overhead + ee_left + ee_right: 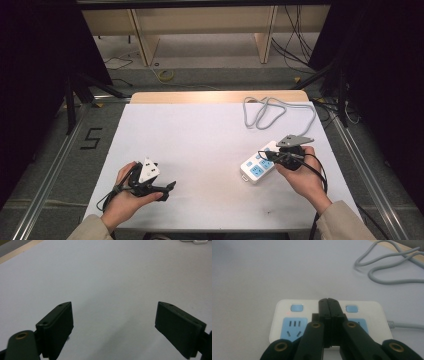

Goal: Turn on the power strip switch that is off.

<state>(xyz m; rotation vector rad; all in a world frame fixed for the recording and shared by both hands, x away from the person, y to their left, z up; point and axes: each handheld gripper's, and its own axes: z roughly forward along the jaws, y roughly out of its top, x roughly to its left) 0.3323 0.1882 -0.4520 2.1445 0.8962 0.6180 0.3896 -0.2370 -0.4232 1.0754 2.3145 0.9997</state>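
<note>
A white power strip [255,167] with blue sockets and blue switches lies on the right side of the white table [200,150]. Its grey cable [270,112] coils toward the far edge. My right gripper [264,155] hovers over the strip. In the right gripper view its jaws are shut with nothing between them, and my right gripper [328,301] has its tips over the strip [287,315] between two switches. A small red light glows beside the left switch. My left gripper [167,190] is at the near left; it [115,312] is open and empty above bare tabletop.
The grey cable [387,270] loops near the table's wooden far edge [215,96]. A corner of the strip [193,241] shows far ahead of the left jaws. Beyond the table stand wooden shelving, floor cables and dark curtains at both sides.
</note>
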